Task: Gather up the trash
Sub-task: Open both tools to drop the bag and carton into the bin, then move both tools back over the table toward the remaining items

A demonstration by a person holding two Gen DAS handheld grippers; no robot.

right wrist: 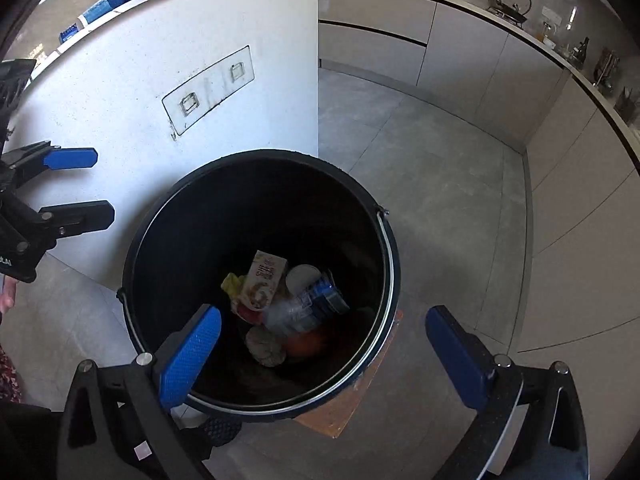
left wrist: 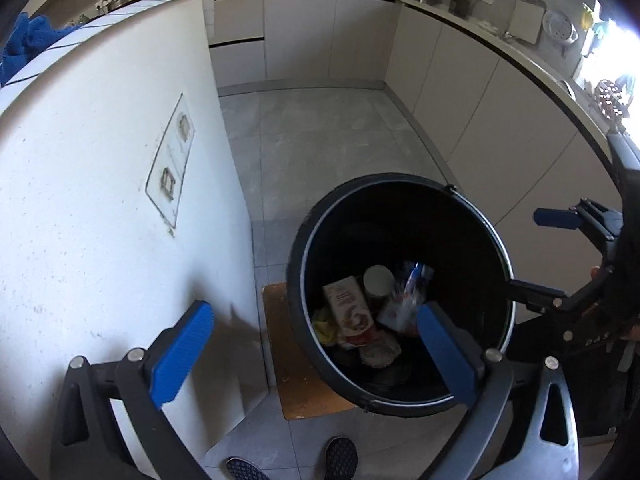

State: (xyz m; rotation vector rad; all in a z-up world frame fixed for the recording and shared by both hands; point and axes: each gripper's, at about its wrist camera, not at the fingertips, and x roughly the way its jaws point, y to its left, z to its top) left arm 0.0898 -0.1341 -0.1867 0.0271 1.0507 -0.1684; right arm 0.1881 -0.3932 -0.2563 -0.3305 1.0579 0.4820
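The grey tiled floor (left wrist: 320, 140) carried a flat brown board (left wrist: 288, 364), and the black bucket (left wrist: 296, 280) stood on that board, just beside the white partition wall (left wrist: 100, 200). Two dark shoes (left wrist: 340, 458) rested on the tiles near the board

Daylight floods in through a window (left wrist: 624, 52) at the far right, blown out to white glare. The black bin's (left wrist: 400, 200) interior stays dark. Both fisheye views bend the countertop (left wrist: 460, 12) and darken to black at the corners; focus is sharp.
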